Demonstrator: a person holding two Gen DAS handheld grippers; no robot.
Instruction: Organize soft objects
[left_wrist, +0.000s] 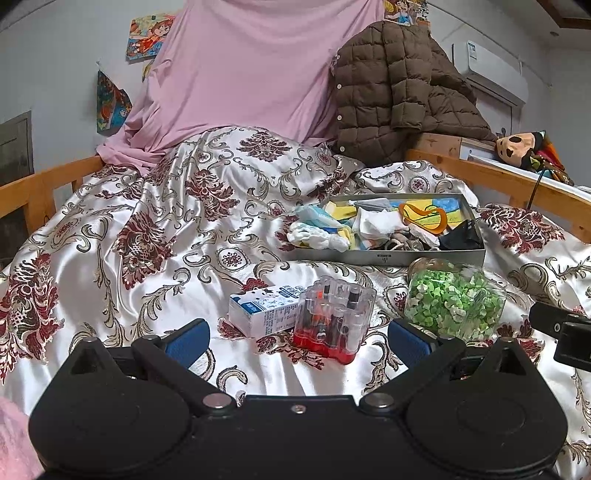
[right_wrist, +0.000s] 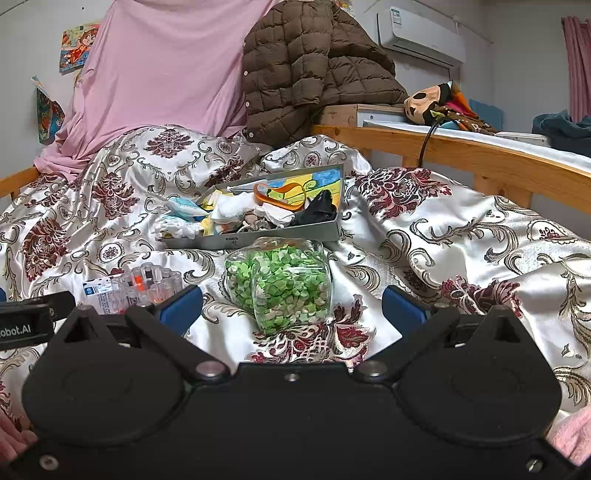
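Both grippers hang low over the bed, jaws spread wide and holding nothing. The left gripper (left_wrist: 298, 341) points at a clear plastic case with a red base (left_wrist: 333, 320), which stands on the satin bedspread (left_wrist: 147, 229) between its blue pads; touching the case on its left lies a small white-and-blue carton (left_wrist: 258, 309). The right gripper (right_wrist: 291, 308) faces a clear jar packed with green and white bits (right_wrist: 280, 286), lying on its side on the bedspread just beside the case.

Just behind the jar sits a shallow grey tray (left_wrist: 388, 255), its front wall almost touching the jar. The soft things are heaped in it — white and yellow cloths (left_wrist: 373, 223), a black fabric piece (left_wrist: 461, 236) in the right front corner, an orange loop (left_wrist: 424, 218) lying on top. A bunched white and pale blue cloth (left_wrist: 317, 230) spills over the tray's left edge onto the bedspread.

Farther back, a pink sheet (left_wrist: 251, 66) drapes down to the head of the bed, and a brown quilted jacket (left_wrist: 399, 85) slumps beside it on the right. A wooden bed rail (right_wrist: 461, 155) runs along the right side. Beyond it, a plush toy (right_wrist: 424, 101) lies on a shelf, with an air conditioner (right_wrist: 421, 35) on the wall above.
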